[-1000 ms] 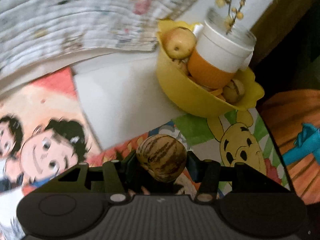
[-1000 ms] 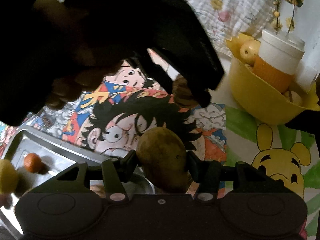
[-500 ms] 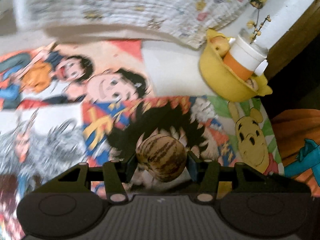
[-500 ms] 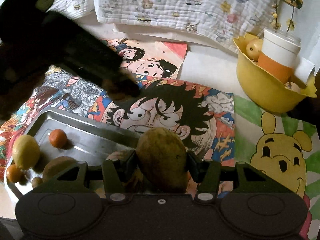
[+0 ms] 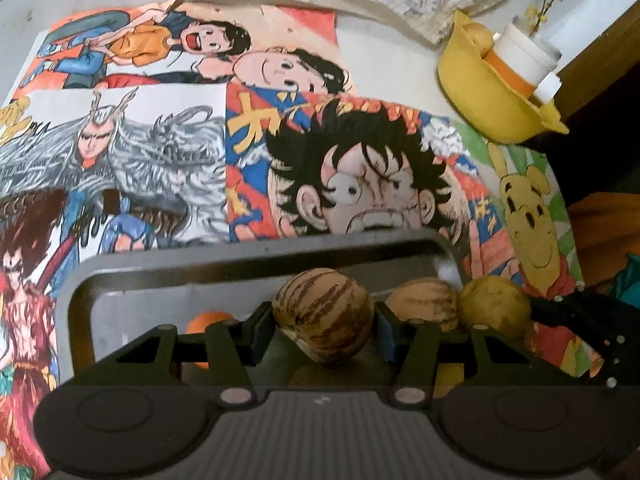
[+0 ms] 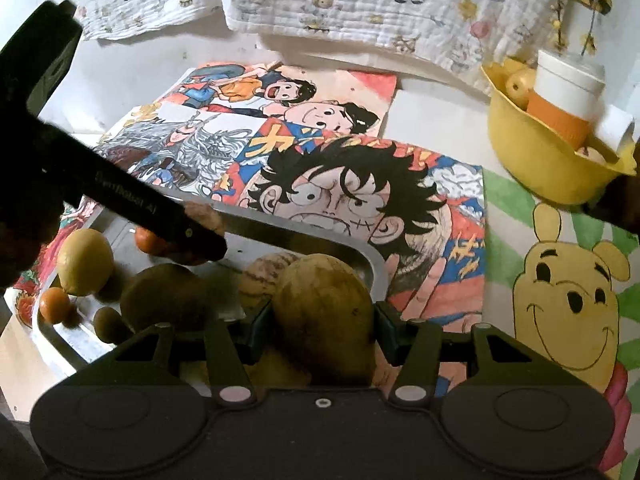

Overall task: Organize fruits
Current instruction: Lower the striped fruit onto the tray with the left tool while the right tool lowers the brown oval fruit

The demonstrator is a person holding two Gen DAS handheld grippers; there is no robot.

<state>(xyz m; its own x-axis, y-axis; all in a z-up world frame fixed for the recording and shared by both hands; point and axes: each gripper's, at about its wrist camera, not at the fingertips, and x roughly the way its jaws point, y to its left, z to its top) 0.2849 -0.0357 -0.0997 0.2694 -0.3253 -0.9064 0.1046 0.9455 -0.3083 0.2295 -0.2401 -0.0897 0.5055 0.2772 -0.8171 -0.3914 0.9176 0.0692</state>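
Left hand-held gripper (image 5: 324,320) clamps a striped melon (image 5: 323,314) over the metal tray (image 5: 256,258), while my right hand-held gripper (image 6: 323,318) is closed on a mango (image 6: 324,312) at the tray's near right corner. Both fruits hang just above the tray floor, by my reading; neither is set down yet.

To place them well, I judge I should lower each fruit until it touches the floor, then part the fingers slowly so nothing rolls. A second striped melon (image 5: 422,304) sits just right of mine, so I would drop mine slightly left, into the bare metal beside the small orange (image 5: 204,320).

In the right view the tray already carries a lemon (image 6: 84,262), two oranges, a kiwi (image 6: 108,324) and a larger brown fruit (image 6: 164,296). My left tool crosses above them, so the two tools are near each other and should not descend together.

The raised tray rim (image 6: 376,268) lies close to the mango; I would clear it inward before releasing. A yellow bowl (image 6: 536,168) with more fruit and a cup (image 6: 568,84) stands well apart at the far right. Open room lies over the drawings (image 5: 360,184) beyond the tray.
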